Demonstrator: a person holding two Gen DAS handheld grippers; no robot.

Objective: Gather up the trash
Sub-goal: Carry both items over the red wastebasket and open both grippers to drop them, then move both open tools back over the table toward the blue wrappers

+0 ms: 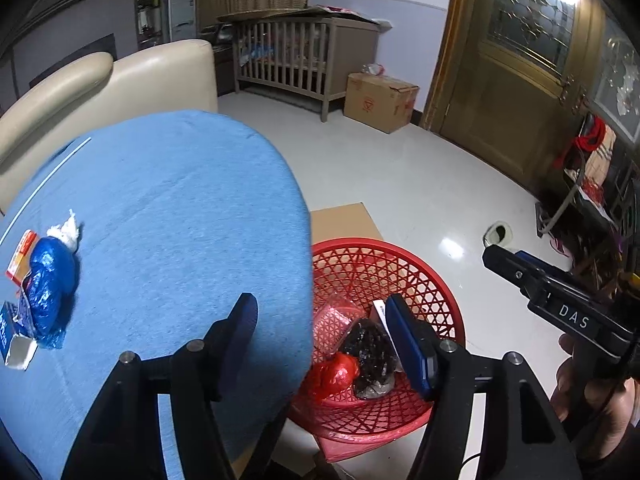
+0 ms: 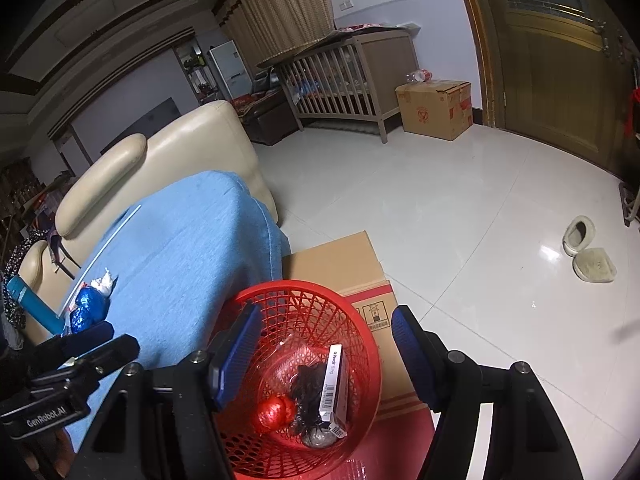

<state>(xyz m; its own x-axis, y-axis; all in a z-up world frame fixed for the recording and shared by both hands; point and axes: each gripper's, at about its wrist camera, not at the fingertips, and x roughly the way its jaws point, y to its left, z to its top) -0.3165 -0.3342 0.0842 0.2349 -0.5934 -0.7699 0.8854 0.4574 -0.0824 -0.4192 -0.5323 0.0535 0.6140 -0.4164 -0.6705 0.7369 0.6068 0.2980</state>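
- The left tool (image 1: 320, 344) hangs with its jaws spread and nothing between them, straddling the edge of the blue-covered tabletop (image 1: 160, 200) and the red basket (image 1: 400, 264).
- The right tool (image 2: 324, 344) is also spread and empty, poised right above the same basket.
- Four pieces already lie in the basket: a crumpled red wrapper (image 1: 338, 374), a dark bag (image 1: 370, 354), a pink mesh piece (image 1: 332, 324) and a small white box (image 2: 334, 384).
- Still on the tabletop, well apart from the basket: a blue foil bag (image 1: 48, 280), a white tissue wad (image 1: 66, 230), a red-and-white packet (image 1: 20, 254) and a blue-and-white carton (image 1: 14, 336), four in all.
- Risks, as I judge them: the four sit touching, so a grab may drag neighbours off the edge; the slippery foil could slide out over the floor; the light basket, perched on a cardboard box (image 2: 340, 260), could tip if bumped.
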